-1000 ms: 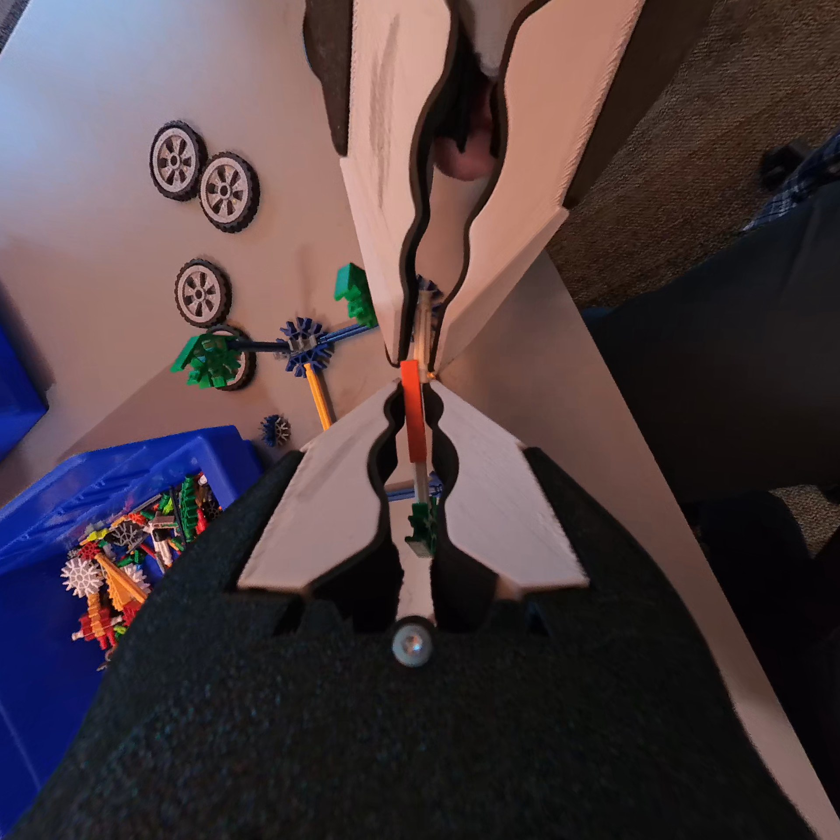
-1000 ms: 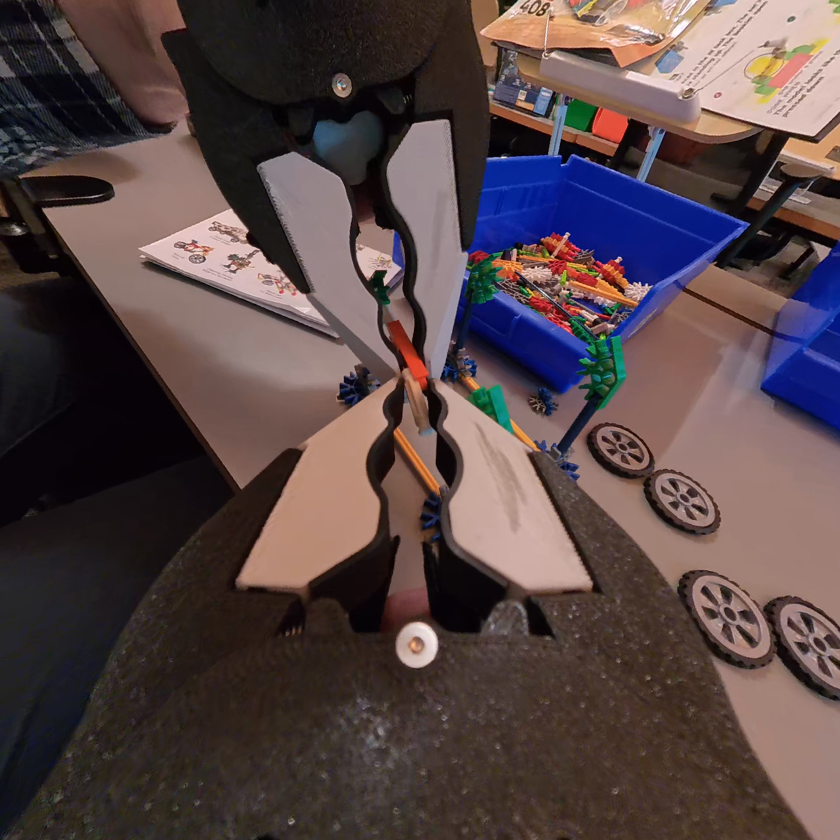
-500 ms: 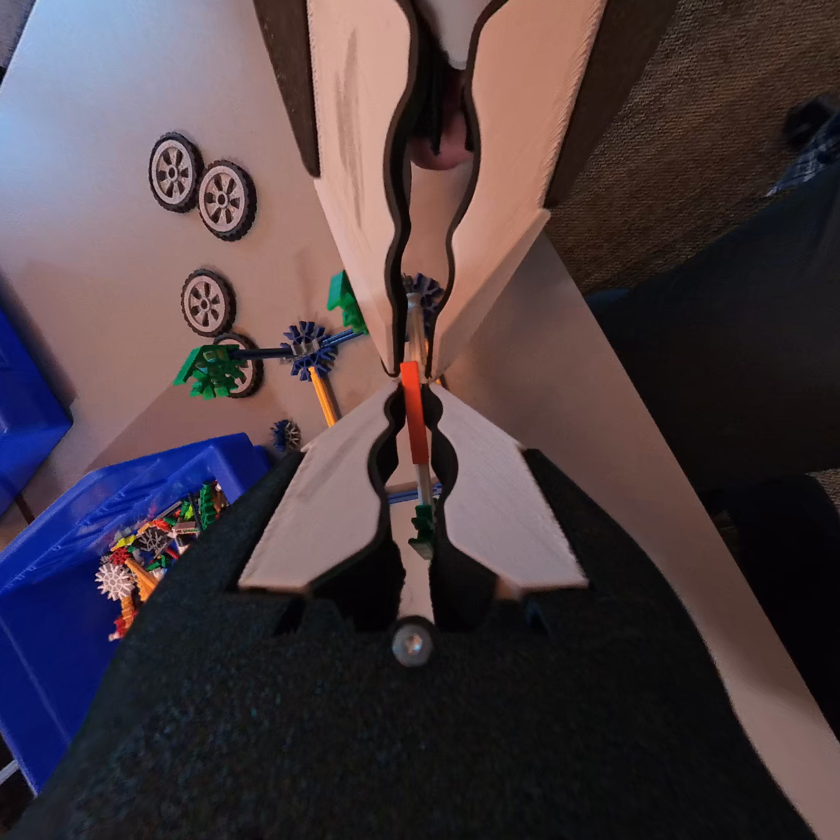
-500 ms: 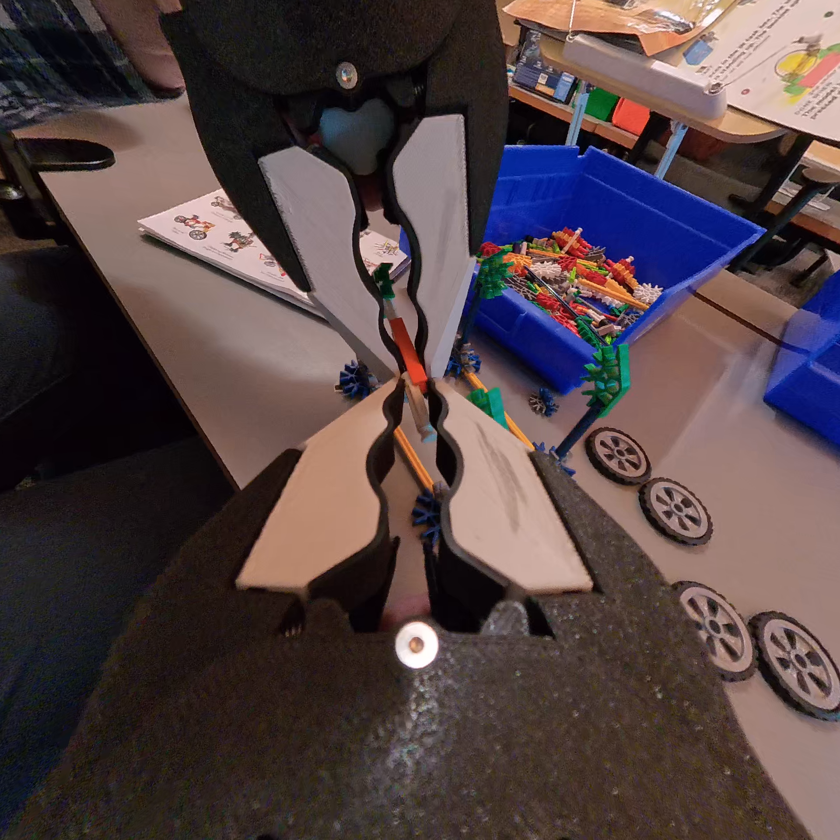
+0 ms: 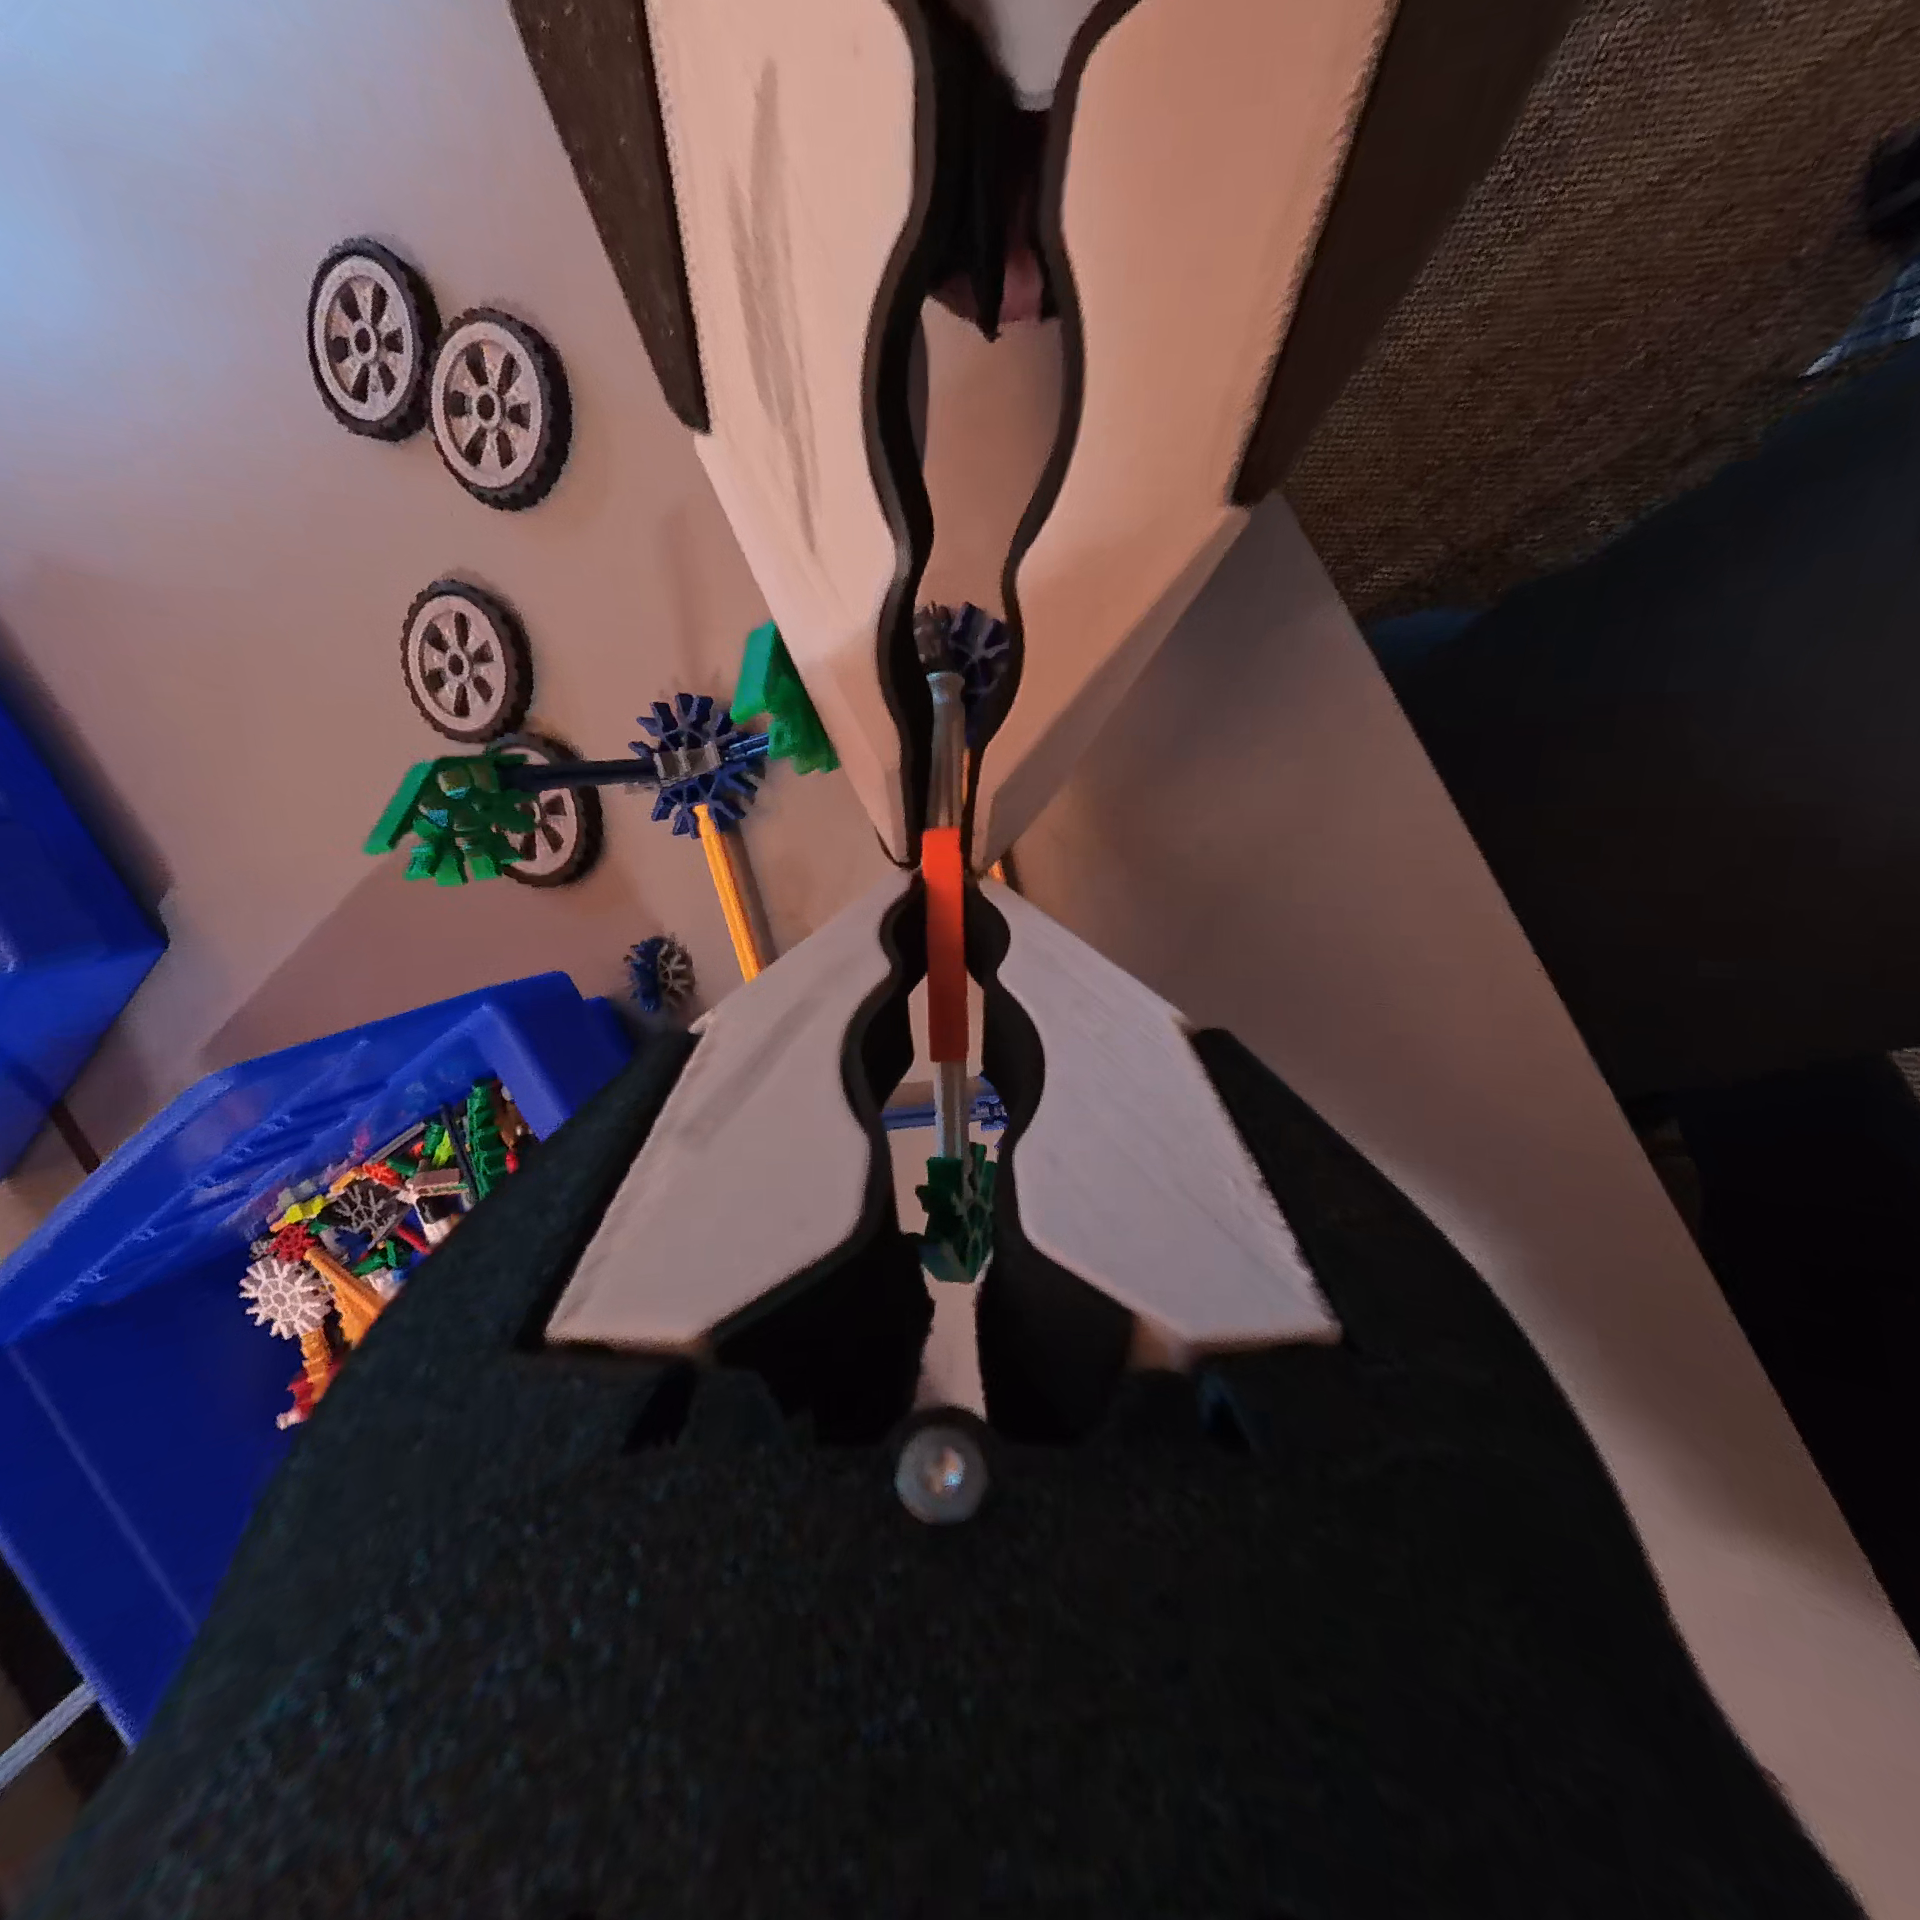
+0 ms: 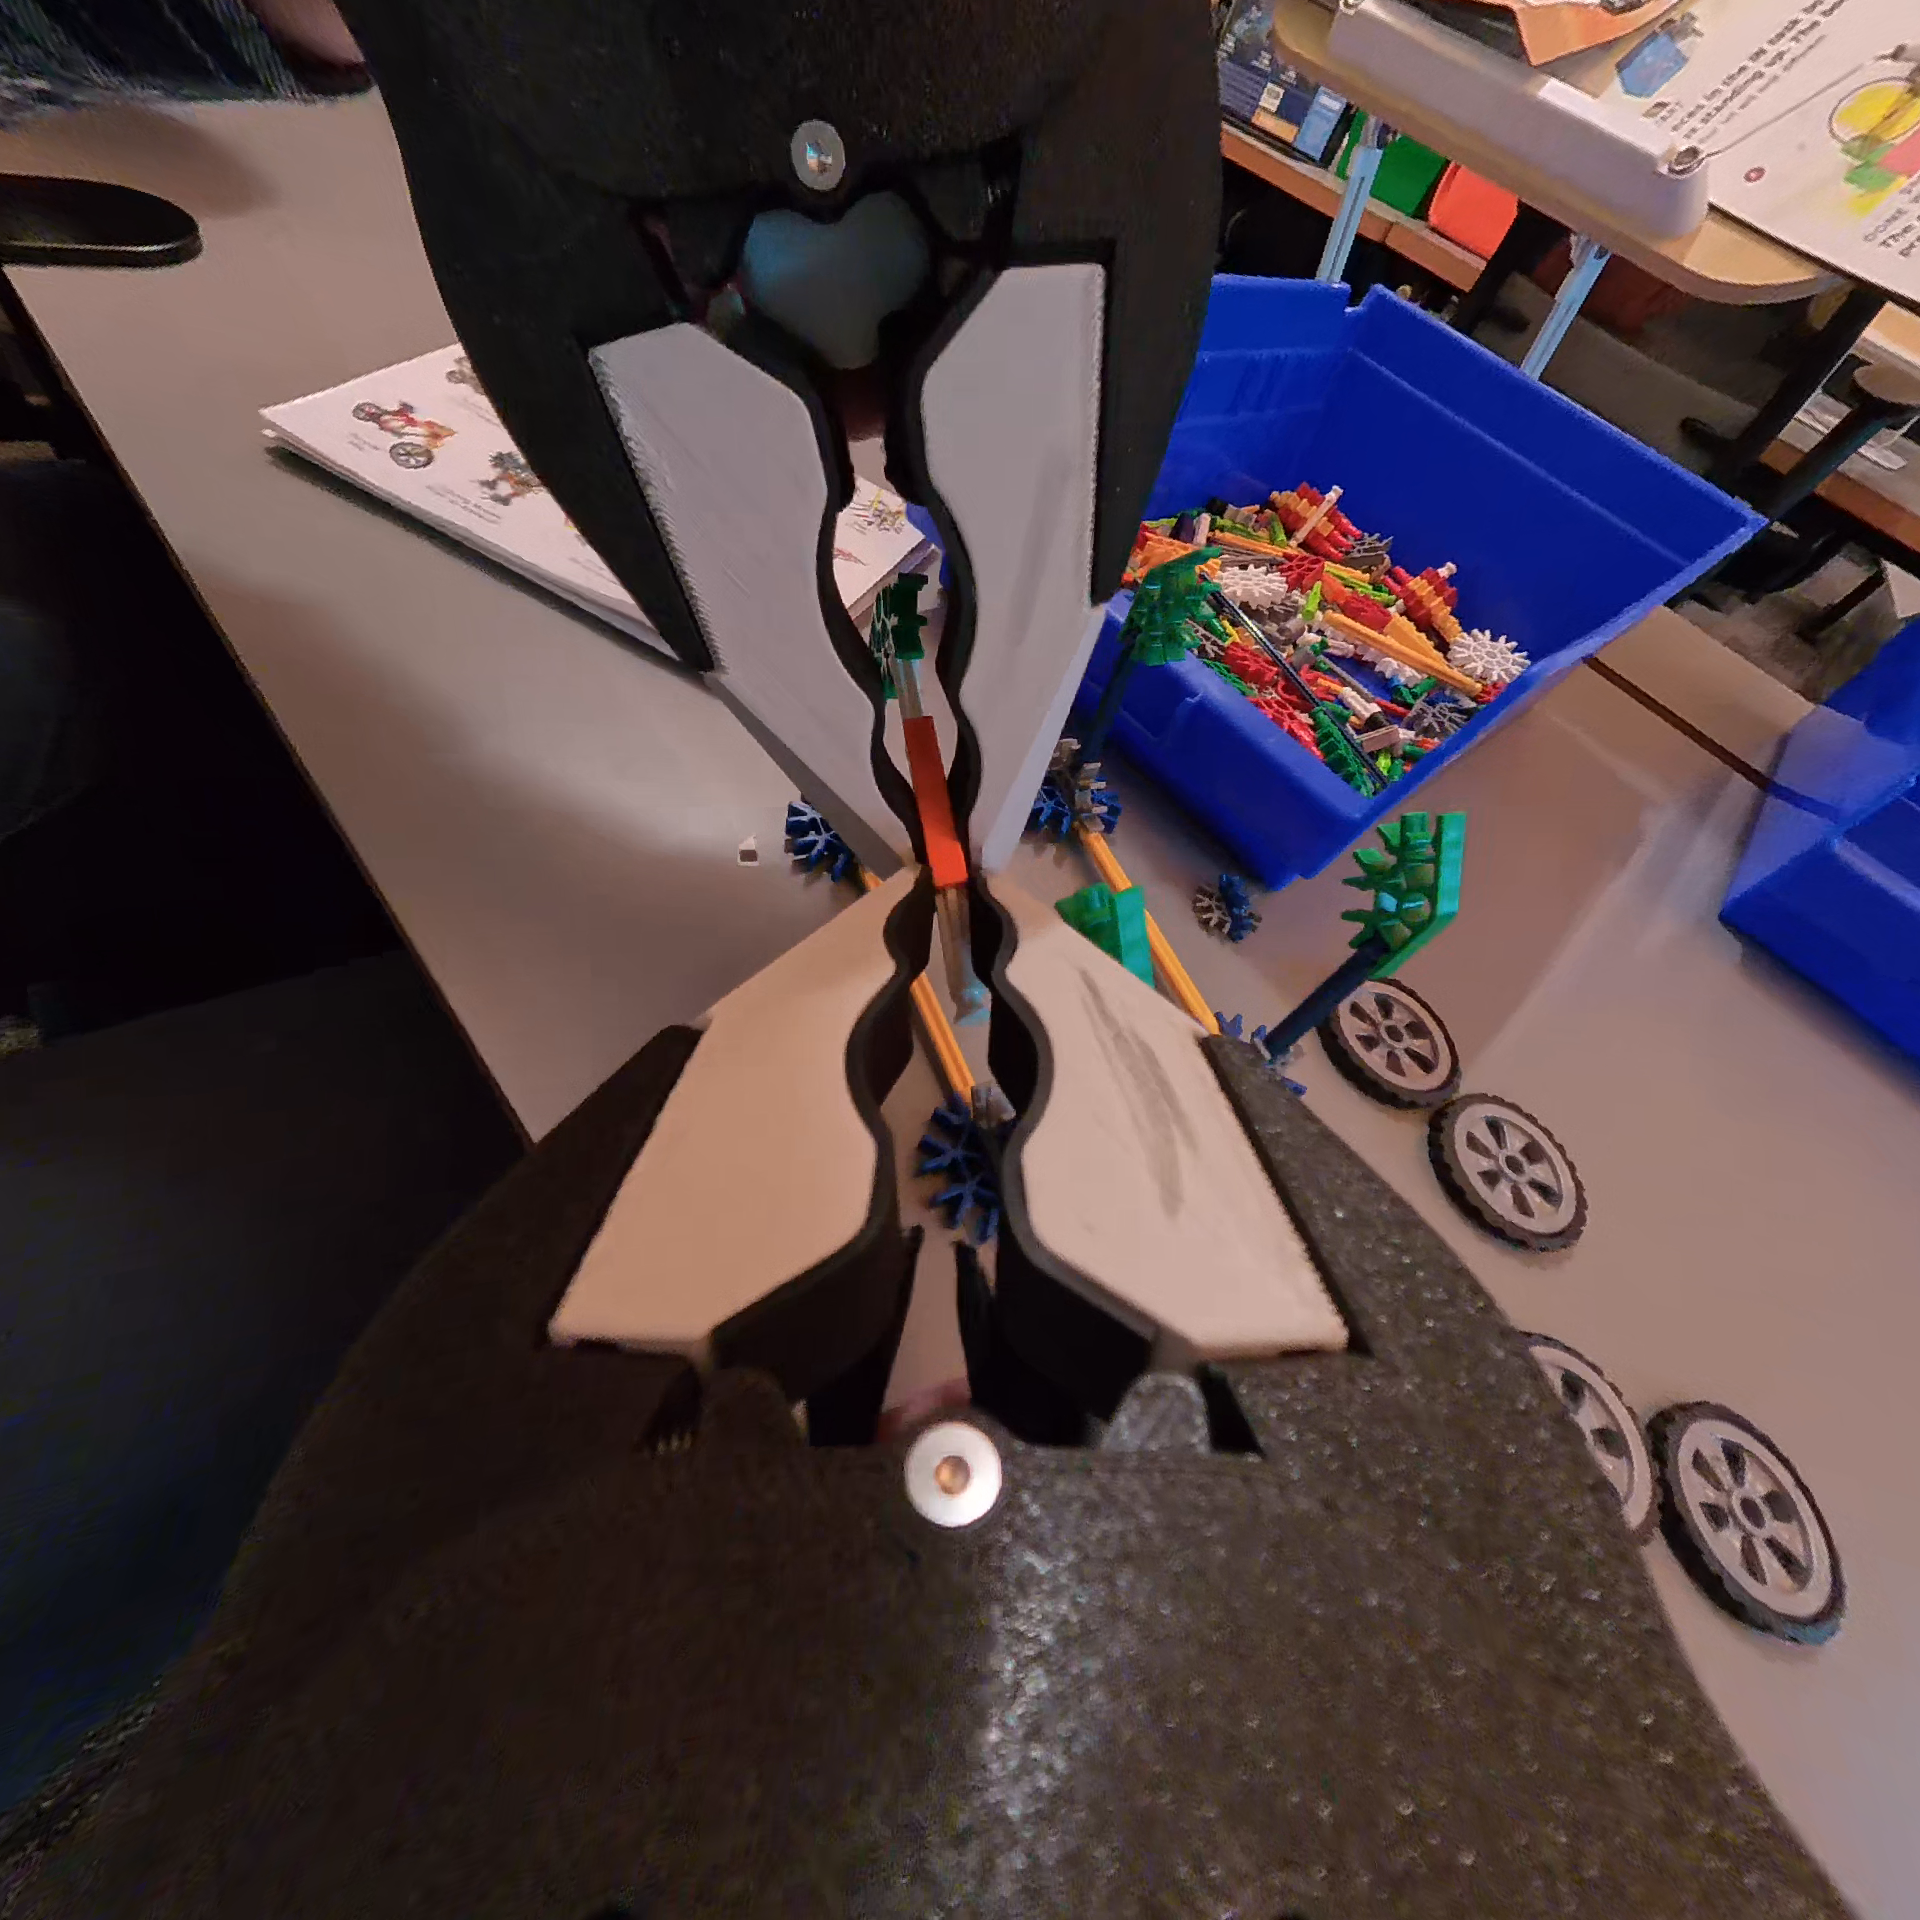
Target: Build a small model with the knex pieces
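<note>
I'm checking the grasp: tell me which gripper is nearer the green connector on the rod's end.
Left. The green connector sits between the left gripper's jaws, behind their tips. The right gripper clamps the grey rod's opposite end, beyond the orange sleeve.

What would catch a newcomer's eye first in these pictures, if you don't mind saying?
Most striking are the two grippers meeting tip to tip above the table edge: the left gripper is shut on the orange sleeve of a grey rod, whose bare end lies between the right gripper's fingers. Behind them sits a blue bin of colourful parts, with loose toy wheels on the grey table.
</note>
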The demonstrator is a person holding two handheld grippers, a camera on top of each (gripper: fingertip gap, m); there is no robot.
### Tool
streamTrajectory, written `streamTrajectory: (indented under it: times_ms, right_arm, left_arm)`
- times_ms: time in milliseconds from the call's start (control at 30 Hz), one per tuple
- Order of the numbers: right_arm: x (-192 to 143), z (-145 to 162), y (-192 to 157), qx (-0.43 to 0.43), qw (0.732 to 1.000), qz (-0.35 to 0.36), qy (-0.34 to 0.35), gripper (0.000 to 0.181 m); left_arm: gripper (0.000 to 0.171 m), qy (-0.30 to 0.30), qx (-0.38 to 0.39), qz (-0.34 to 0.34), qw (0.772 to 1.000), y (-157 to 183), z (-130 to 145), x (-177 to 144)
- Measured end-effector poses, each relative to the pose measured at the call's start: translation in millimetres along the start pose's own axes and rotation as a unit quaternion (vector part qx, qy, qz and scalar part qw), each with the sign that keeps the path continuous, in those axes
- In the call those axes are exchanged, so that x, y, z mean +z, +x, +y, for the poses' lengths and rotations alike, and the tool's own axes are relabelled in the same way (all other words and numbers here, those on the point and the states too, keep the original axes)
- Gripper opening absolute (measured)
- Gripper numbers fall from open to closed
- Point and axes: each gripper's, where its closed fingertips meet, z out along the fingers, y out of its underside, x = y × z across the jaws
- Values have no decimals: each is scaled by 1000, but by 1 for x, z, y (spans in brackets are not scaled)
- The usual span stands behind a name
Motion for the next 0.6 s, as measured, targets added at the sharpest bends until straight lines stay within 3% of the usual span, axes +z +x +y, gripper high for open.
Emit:
streamTrajectory:
  times_ms: [100, 167, 267, 467, 600]
  right_arm:
    - [2, -2, 3, -1, 1000, 12, -13, 8]
    - [-3, -8, 2, -18, 1000, 14, -7, 24]
    - [-12, -10, 3, -20, 1000, 18, -2, 22]
    - [-47, -19, 29, 31, 997, 46, 60, 23]
    - [-52, -12, 41, 56, 996, 50, 53, 29]
  left_arm:
    - [2, -4, -14, 3, 1000, -4, 3, -1]
    - [3, -13, -23, -11, 1000, -11, 7, 0]
    - [3, 7, -38, -3, 999, -13, 8, -3]
    - [4, -13, -36, 0, 999, -15, 15, -4]
    - [4, -29, -36, -6, 999, -18, 20, 0]
